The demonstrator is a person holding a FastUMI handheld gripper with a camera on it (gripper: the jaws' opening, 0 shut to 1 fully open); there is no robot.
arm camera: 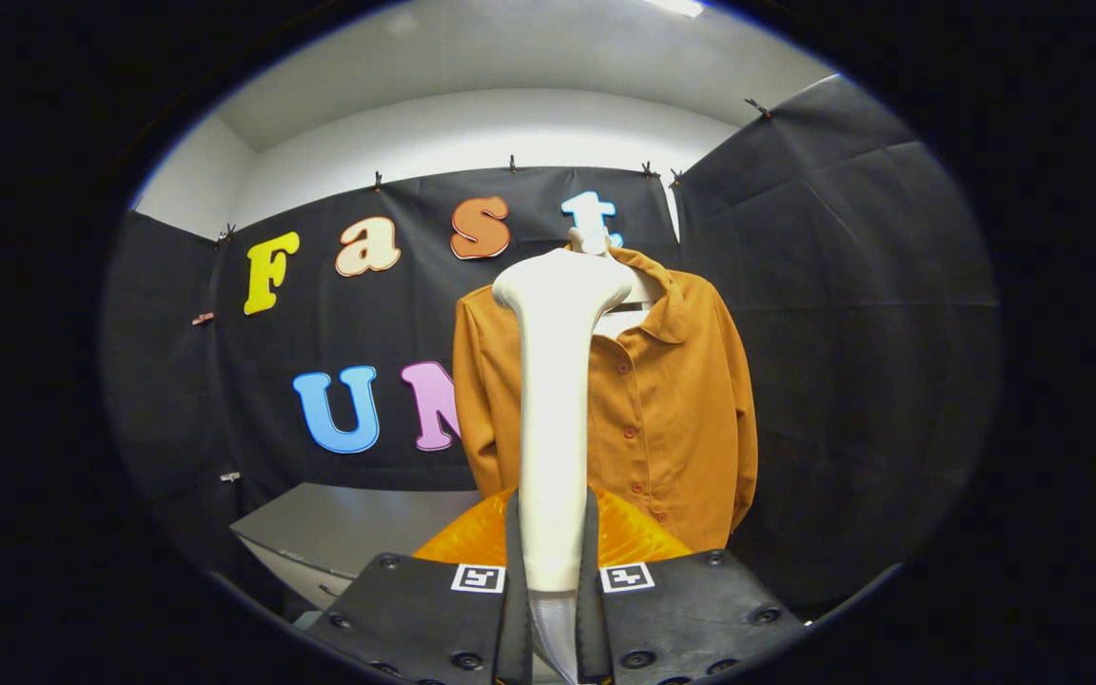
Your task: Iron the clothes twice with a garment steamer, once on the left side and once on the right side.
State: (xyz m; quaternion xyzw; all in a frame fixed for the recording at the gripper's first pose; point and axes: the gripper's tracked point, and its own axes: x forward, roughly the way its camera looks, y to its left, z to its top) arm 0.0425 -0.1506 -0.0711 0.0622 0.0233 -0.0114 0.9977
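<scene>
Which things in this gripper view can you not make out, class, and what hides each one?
- Steamer, held upright between the tongs: its head faces away, so steam cannot be judged.
- Orange shirt: the steamer covers a strip of its front; the hem drops behind the tongs.
- Hanger: mostly under the collar, its hook behind the steamer's head.
- Grey surface below the shirt: its near part is hidden by the tongs.

Fingers (pixel 510 561) clamp white steamer (pixel 553 400) upright, before hanging orange shirt (pixel 672 400).

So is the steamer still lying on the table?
No, the gripper holds the white steamer upright between its fingers, before the orange shirt.
</scene>
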